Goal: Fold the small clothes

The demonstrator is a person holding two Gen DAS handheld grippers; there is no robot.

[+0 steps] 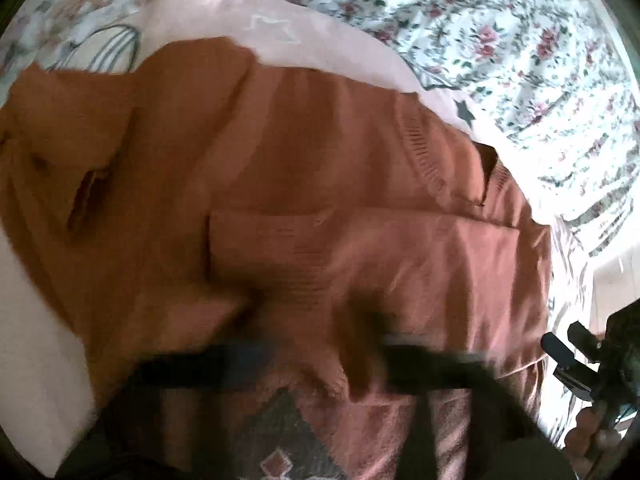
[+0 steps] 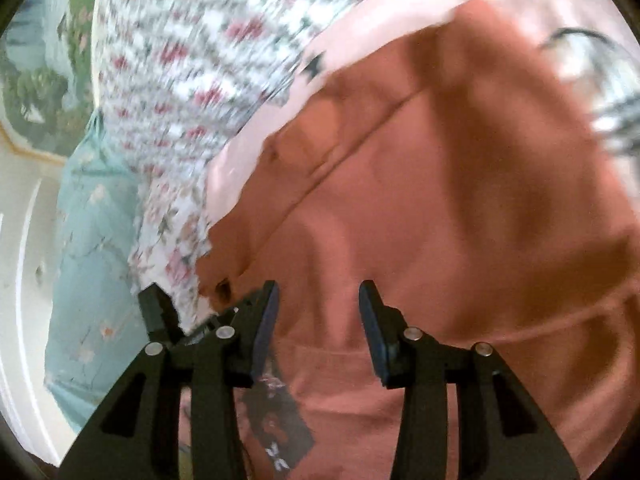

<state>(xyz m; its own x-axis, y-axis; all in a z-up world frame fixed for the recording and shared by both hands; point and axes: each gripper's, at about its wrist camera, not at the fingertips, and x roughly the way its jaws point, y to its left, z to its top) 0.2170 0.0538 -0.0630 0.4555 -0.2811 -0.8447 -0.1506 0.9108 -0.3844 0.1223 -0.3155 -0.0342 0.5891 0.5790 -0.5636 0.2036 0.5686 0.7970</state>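
Right gripper (image 2: 318, 312): jaws stand apart, nothing between the pads; rust-brown cloth shows through the gap, and contact with it cannot be told
Left gripper (image 1: 316, 356): its own view is motion-blurred; the dark fingers read as drawn together, with a fold of brown cloth bunched up at them; judged clamped on that fold, though pad contact itself is smeared
Brown garment (image 1: 320, 200): the task item; a rust-brown knit piece with a ribbed band, spread across the near part of the bed and filling most of both views; 1 layer already lies doubled over the body
Dark patterned patch (image 2: 280, 420): grey-black panel with pale marks, at the garment's near edge below the right gripper; the marks look like lettering but are too blurred to read
Step in hand: judged as mid-fold, with the left gripper taking hold of a near edge
Next move: judged to call for a grip by the right gripper on the matching edge, then both carrying the layer over evenly so the edges line up
Pink garment (image 1: 280, 36): lies under and beyond the brown one; bears 1 white outlined star and 1 dark star, no words
Floral bedsheet (image 1: 520, 40): farthest surface, rose print, no writing
Brands and labels: none legible in either view
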